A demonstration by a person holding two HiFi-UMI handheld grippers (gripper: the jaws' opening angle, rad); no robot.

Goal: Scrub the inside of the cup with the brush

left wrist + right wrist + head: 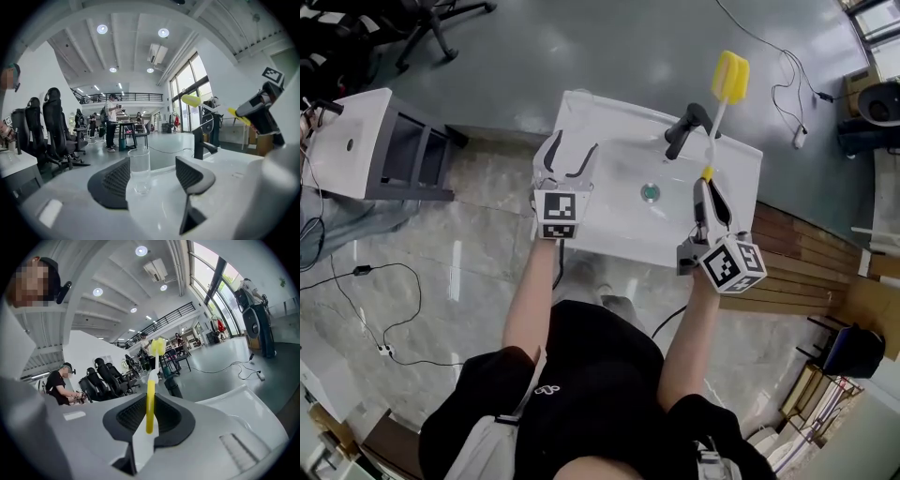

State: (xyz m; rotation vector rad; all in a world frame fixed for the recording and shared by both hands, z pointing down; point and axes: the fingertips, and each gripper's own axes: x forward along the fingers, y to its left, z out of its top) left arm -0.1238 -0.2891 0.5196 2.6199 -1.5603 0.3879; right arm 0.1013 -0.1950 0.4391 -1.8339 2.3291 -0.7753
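My right gripper (pixel 708 187) is clamped on the brush (pixel 150 401), both pads tight on the yellow end of its handle. The brush's long axis runs straight on from the jaws, away from me across the sink (pixel 609 230). Its yellow sponge head (pixel 730 75) leads, out past the sink's far edge and just beyond the black faucet (pixel 684 131).

My left gripper (pixel 574 150) stands with its jaws wide apart, gripping nothing, over the sink's far left corner. The cup (pixel 139 171), a clear glass, stands upright on the sink's rim there, mouth up. It is between my two pads, with open space to the right pad. It sits just beside the left pad, and I cannot tell whether it touches.

Both my forearms are bare and stretched forward from my body to the sink's near edge. The left forearm (pixel 534 300) runs nearly straight and the right forearm (pixel 684 337) angles slightly inward. Each hand is hidden behind its marker cube. Both grippers point across the sink, close to level.

Only the left gripper view shows the cup plainly; from the head view I can hardly make out the glass against the white sink. That same view catches the brush side-on, tilted with its head higher than the held end. The head view alone shows the drain (pixel 650 193) in the middle of the sink, between my two grippers.
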